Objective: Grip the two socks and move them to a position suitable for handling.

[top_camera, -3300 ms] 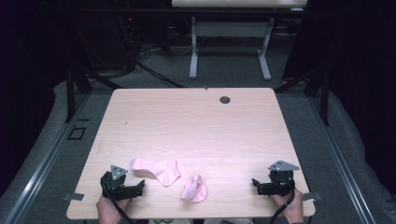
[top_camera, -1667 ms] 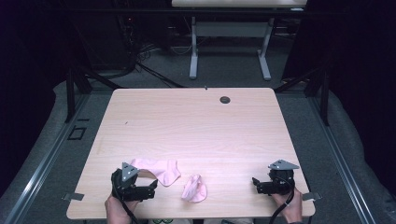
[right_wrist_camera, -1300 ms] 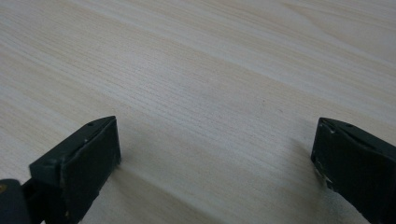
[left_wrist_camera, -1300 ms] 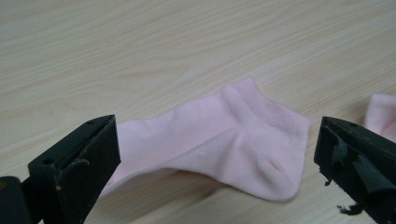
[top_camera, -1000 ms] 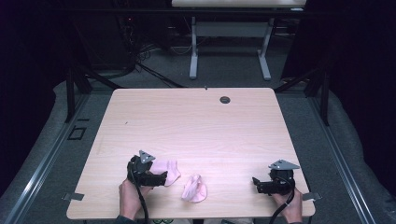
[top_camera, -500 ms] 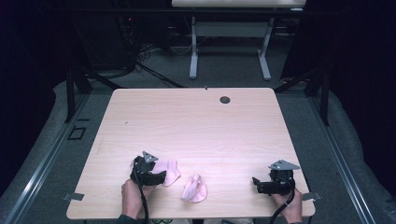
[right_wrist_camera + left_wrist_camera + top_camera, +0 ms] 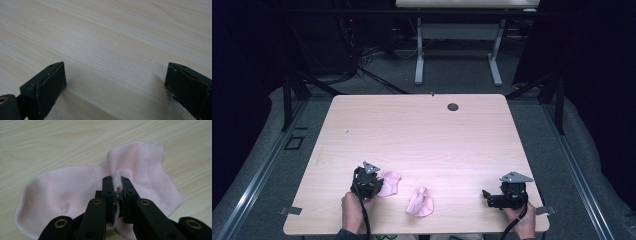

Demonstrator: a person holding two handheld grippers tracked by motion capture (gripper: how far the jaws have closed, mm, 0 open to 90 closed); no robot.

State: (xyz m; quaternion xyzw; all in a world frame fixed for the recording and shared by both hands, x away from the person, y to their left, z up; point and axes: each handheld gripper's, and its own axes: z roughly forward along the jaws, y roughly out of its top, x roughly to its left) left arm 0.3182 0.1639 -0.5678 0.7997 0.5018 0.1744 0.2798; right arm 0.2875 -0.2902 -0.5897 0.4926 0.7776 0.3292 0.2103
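Left gripper [image 7: 117, 188], its jaws just closed, pinches a fold of the pink sock [image 7: 75, 195] lying flat on the table [image 7: 422, 130] near its near-left edge. Right gripper [image 7: 115, 85] rests spread over bare wood at near right, while a second pink sock [image 7: 420, 202], apparently crumpled, lies between them.

Black left gripper [image 7: 117, 191] with brass rivets, grey three-cornered plate, black trailing cable
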